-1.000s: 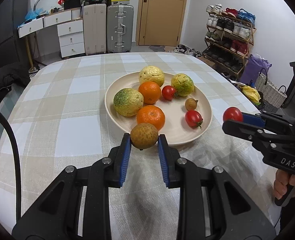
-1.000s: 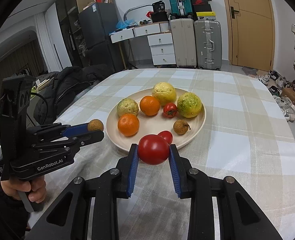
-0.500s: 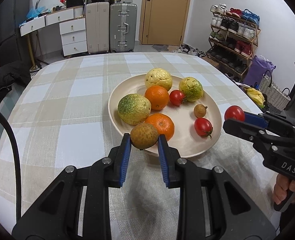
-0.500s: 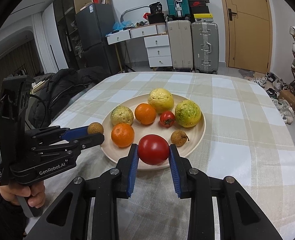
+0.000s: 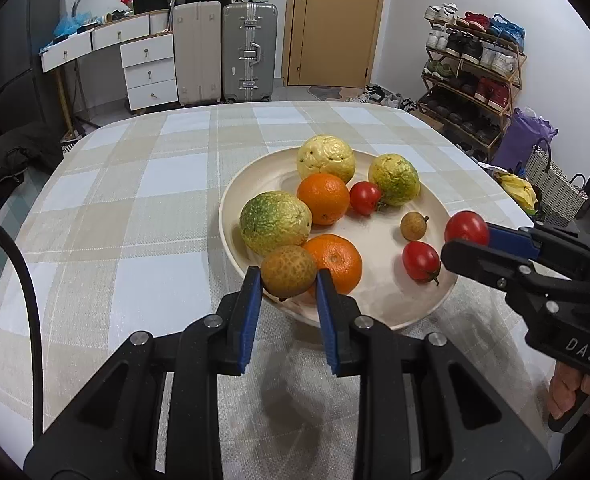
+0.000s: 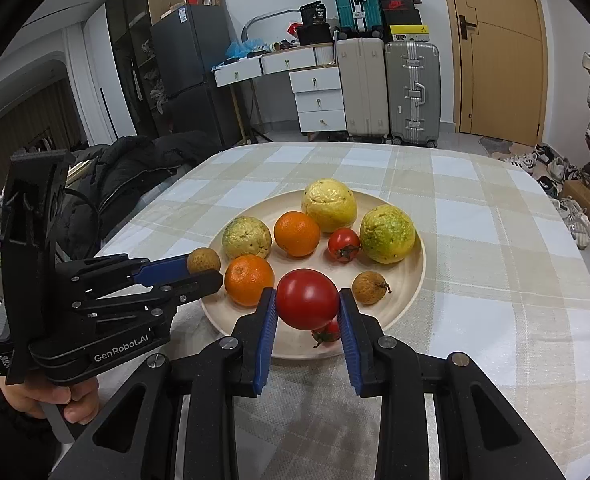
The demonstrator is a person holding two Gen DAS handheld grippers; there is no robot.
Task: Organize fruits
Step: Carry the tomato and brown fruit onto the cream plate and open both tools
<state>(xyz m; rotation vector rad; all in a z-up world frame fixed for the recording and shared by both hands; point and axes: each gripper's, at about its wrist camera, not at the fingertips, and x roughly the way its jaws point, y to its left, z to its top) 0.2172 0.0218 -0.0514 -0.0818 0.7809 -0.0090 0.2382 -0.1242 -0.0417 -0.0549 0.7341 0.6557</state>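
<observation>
Tomato (image 6: 307,299), glossy red, round.

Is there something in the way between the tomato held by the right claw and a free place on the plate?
Partly. Another small tomato lies on the plate just under and behind the held tomato in the right claw. Bare plate shows to its right, before the small brown fruit.

right claw (image 6: 307,306) gripping tomato (image 6: 307,298), above plate (image 6: 409,280)

Three tomatoes (image 5: 365,197), two oranges (image 5: 324,199), three bumpy citrus (image 5: 326,159) (yellow-green) — two brown fruits (image 5: 413,227).
</observation>
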